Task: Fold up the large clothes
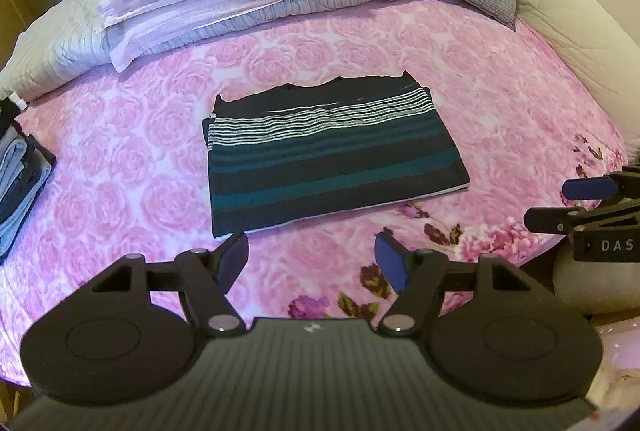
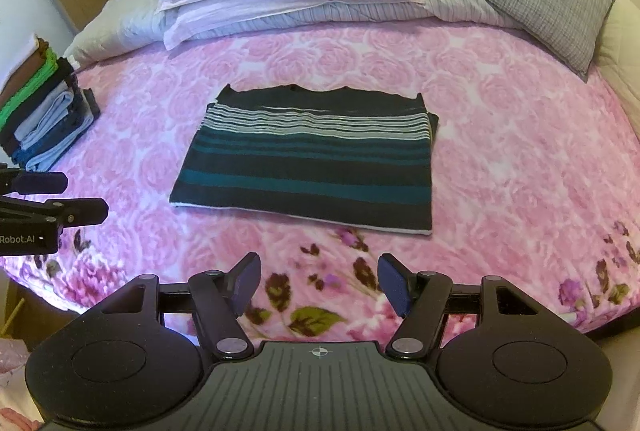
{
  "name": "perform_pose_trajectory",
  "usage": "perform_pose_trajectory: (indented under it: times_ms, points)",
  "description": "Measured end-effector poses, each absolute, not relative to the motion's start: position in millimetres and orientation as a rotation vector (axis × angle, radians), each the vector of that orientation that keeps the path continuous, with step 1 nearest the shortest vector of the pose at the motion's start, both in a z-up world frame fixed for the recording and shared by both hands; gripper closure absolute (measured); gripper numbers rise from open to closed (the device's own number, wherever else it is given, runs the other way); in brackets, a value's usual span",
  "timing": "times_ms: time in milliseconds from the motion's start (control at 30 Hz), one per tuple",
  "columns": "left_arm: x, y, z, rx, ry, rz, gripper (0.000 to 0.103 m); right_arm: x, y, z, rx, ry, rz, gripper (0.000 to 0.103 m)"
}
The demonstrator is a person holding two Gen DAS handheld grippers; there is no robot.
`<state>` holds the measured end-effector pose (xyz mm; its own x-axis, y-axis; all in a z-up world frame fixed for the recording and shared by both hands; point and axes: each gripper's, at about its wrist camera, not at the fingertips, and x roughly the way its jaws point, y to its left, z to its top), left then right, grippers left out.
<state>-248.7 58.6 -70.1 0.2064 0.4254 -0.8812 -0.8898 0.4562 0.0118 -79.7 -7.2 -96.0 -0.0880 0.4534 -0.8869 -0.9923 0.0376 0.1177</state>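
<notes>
Both black two-finger grippers, left and right, spread wide, holding nothing, poised over pink rose-print bedspread. Dark teal-and-white striped folded sweater flat straight ahead, long axis crosswise, near edge facing both; neither clearly nearer.

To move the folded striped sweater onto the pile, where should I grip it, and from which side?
Judging from its pose, grip the striped sweater at its near edge, approaching from the front. That edge lies flat, straight and closest to both open hand-held grippers, left and right; one near each corner should keep the layers together.
</notes>
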Motion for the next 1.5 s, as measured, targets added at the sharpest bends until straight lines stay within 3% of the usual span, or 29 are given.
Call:
perform_pose_trajectory:
  times_ms: [900,1200,1433,1500]
  points:
    - [-290,154,-115,-0.596,1.061,0.863,0.036,-121,59,-134,-0.732,1.072,1.290,0.041]
    - [-295,177,-147,-0.708,1.060,0.938,0.036,-67,88,-171,-0.736,1.091,1.281,0.041]
    - [-293,214,-211,-0.800,1.015,1.009,0.037,16,122,-243,-0.676,1.124,1.252,0.041]
    - [-291,227,-234,-0.812,0.983,1.034,0.042,40,132,-269,-0.652,1.124,1.238,0.041]
